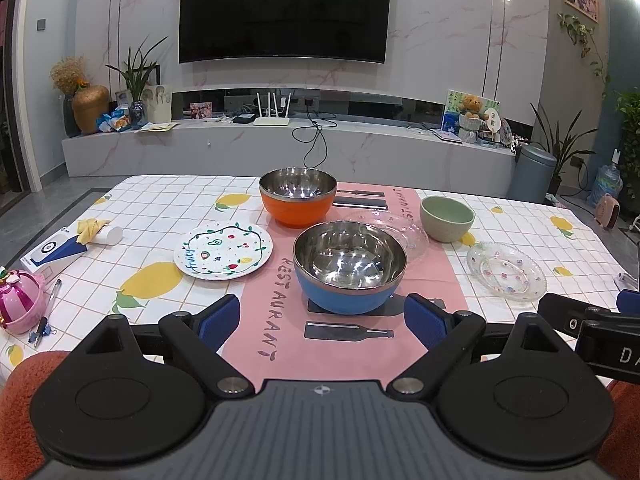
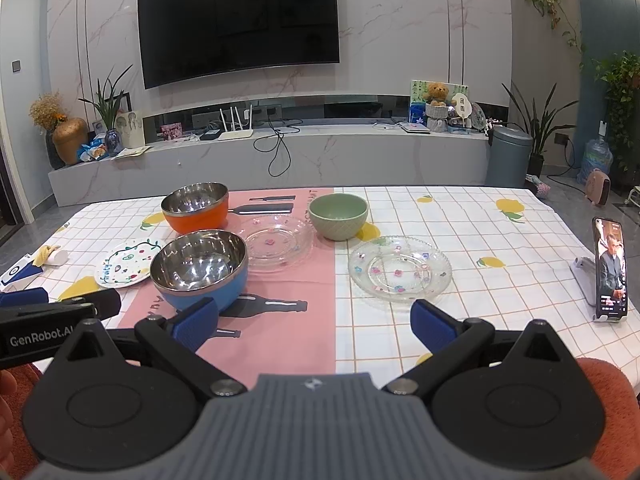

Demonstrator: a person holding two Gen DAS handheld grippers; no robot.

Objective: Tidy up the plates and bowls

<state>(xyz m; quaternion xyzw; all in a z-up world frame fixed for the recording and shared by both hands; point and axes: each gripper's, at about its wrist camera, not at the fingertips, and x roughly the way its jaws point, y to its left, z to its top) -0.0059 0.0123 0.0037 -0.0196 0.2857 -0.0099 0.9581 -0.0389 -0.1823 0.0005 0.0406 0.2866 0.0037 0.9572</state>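
Left wrist view looks over the left gripper (image 1: 322,320), its blue-padded fingers spread wide with nothing between them, toward a blue bowl (image 1: 349,270) with a shiny steel inside that sits on the pink runner (image 1: 280,320) just ahead. Behind it stands an orange bowl (image 1: 298,196) of the same steel-lined kind, apart from the blue one. A pale green bowl (image 1: 447,218) sits to the right, near a clear glass plate (image 1: 400,232) that lies partly hidden behind the blue bowl. A second clear plate with small coloured flowers (image 1: 507,270) lies further right on the checked lemon tablecloth (image 1: 152,208), and a white plate painted with fruit and a green vine (image 1: 223,250) lies left of the blue bowl. Only this view shows the pink round trinket (image 1: 20,300) and pen (image 1: 48,312) at the table's left edge. Right wrist view shows the right gripper (image 2: 314,322) likewise spread and empty, facing the gap between blue bowl and flowered plate, and it alone shows a phone (image 2: 610,270) propped on a stand near the right edge. Bare cloth lies open on the right half between the flowered plate and the phone, and along the near edge.
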